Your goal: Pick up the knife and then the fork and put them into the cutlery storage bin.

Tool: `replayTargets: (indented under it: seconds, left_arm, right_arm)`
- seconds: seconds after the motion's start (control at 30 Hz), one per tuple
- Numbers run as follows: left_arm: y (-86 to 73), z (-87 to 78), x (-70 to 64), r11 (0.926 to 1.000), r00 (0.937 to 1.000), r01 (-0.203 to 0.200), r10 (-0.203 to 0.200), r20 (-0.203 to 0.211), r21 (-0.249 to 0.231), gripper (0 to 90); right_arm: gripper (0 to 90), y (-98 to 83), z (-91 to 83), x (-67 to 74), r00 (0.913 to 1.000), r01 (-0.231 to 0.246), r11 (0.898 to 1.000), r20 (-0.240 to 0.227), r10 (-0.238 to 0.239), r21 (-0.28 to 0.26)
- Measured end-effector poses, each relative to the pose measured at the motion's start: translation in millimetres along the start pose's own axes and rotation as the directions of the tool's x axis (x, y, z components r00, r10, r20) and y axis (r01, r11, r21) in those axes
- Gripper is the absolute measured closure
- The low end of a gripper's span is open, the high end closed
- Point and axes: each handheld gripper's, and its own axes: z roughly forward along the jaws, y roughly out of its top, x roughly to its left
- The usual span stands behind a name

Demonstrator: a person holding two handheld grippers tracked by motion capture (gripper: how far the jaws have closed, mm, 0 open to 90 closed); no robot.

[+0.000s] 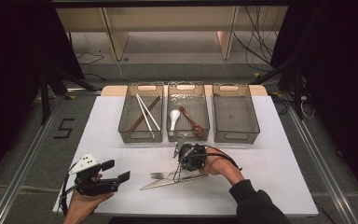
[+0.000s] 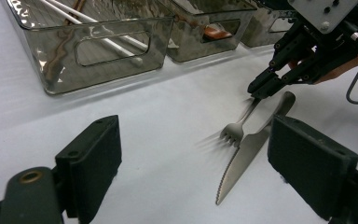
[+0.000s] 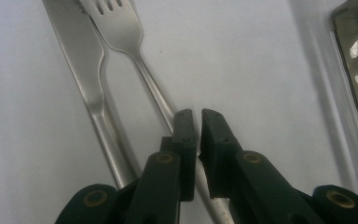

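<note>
Two pieces remain unsorted: right gripper (image 3: 195,114) clamped on the fork (image 3: 121,23) handle; knife (image 1: 168,183) lies at its 9 o'clock; left gripper (image 2: 193,158) gapes empty.

Both black tongs, left (image 1: 116,171) and right (image 1: 176,176), have brass pivot pins, the left a grey three-cornered plate; a dark sleeve (image 1: 256,205) covers the right forearm.

We find open tabletop (image 1: 270,186) on the right and between the left gripper (image 1: 119,171) and the fork (image 1: 161,175). Along the far edge, three baskets (image 1: 236,119) stand close together and bar the way. The knife (image 1: 168,183) lies just beside the fork, leaving scant room between them.
</note>
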Motion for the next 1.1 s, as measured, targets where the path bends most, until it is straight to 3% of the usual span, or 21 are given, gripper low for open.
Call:
replayTargets:
  seconds: [0.23, 0.43, 0.83, 0.93, 1.1]
  left_arm:
    - [-0.1, -0.5, 0.4, 1.0000, 1.0000, 0.004, -0.004, -0.003, -0.004, 17.1]
    - [0.0, -0.4, 0.1, 1.0000, 1.0000, 0.004, -0.004, -0.003, -0.003, 17.1]
    - [0.1, -1.1, 0.8, 1.0000, 1.0000, 0.004, -0.004, -0.005, -0.005, 17.0]
    - [0.1, -1.2, 0.6, 1.0000, 1.0000, 0.004, -0.004, -0.006, -0.006, 17.0]
    - [0.0, -1.7, 1.1, 0.9999, 0.9999, 0.009, -0.009, -0.006, -0.008, 17.0]
  right_arm:
    - [74.1, 1.9, -7.3, 11.6, 0.9956, 0.034, 0.999, -0.087, -0.035, -0.009]
    - [69.4, 2.0, -4.6, 22.1, 0.9891, 0.053, 0.998, -0.139, -0.048, 0.029]
    - [73.5, 3.6, 1.3, 27.7, 0.9882, 0.096, 0.992, -0.128, -0.085, 0.084]
    - [75.3, 4.3, 1.0, 29.2, 0.9888, 0.087, 0.992, -0.129, -0.075, 0.095]
    - [79.4, 5.4, -1.0, 35.5, 0.9868, 0.107, 0.984, -0.136, -0.088, 0.142]
